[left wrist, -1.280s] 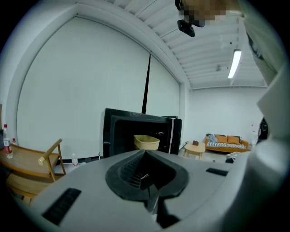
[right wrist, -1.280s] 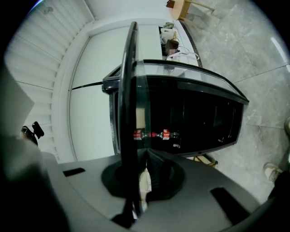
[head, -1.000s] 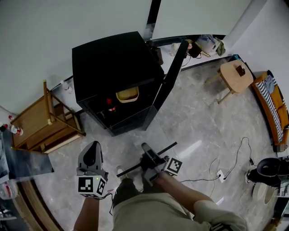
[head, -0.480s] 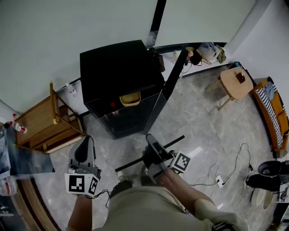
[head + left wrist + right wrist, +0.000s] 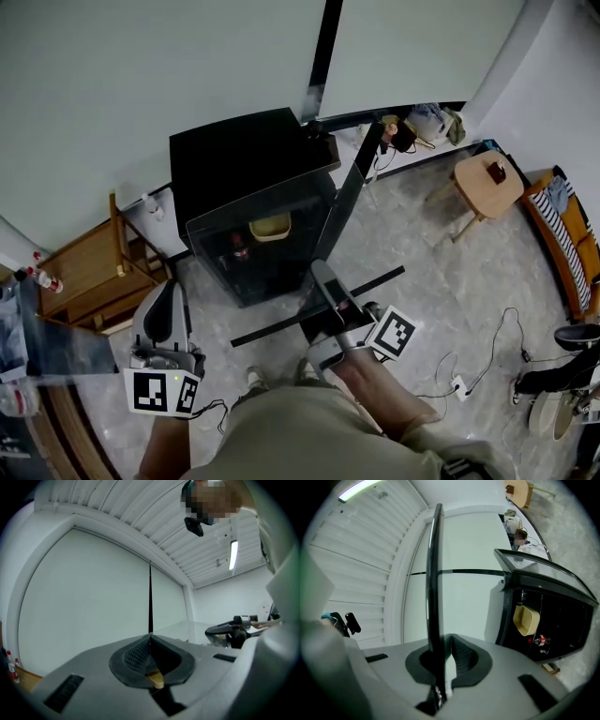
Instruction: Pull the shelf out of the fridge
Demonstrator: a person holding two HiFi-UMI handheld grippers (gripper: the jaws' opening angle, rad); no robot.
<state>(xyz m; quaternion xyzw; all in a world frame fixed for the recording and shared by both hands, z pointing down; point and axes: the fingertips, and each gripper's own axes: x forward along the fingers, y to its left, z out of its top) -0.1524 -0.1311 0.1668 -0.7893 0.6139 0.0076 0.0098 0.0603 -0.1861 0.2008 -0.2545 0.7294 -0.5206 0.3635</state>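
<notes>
Shelf (image 5: 281,323): it is out of the fridge (image 5: 246,159) and held in the air in front of the open door, above the floor (image 5: 441,281).
Shelf axis: the black edge bar runs from lower left to upper right in the head view. The glass pane extends from it toward the fridge.
Right gripper (image 5: 323,281): your jaws pinch the shelf's black bar, which stands upright between them in the right gripper view.
Left gripper (image 5: 167,295): your jaws are pressed together pad to pad, to the left of the shelf and apart from it.
Fridge contents: 1 yellow bowl (image 5: 270,228) and 1 red-capped bottle (image 5: 238,246) beside it.
</notes>
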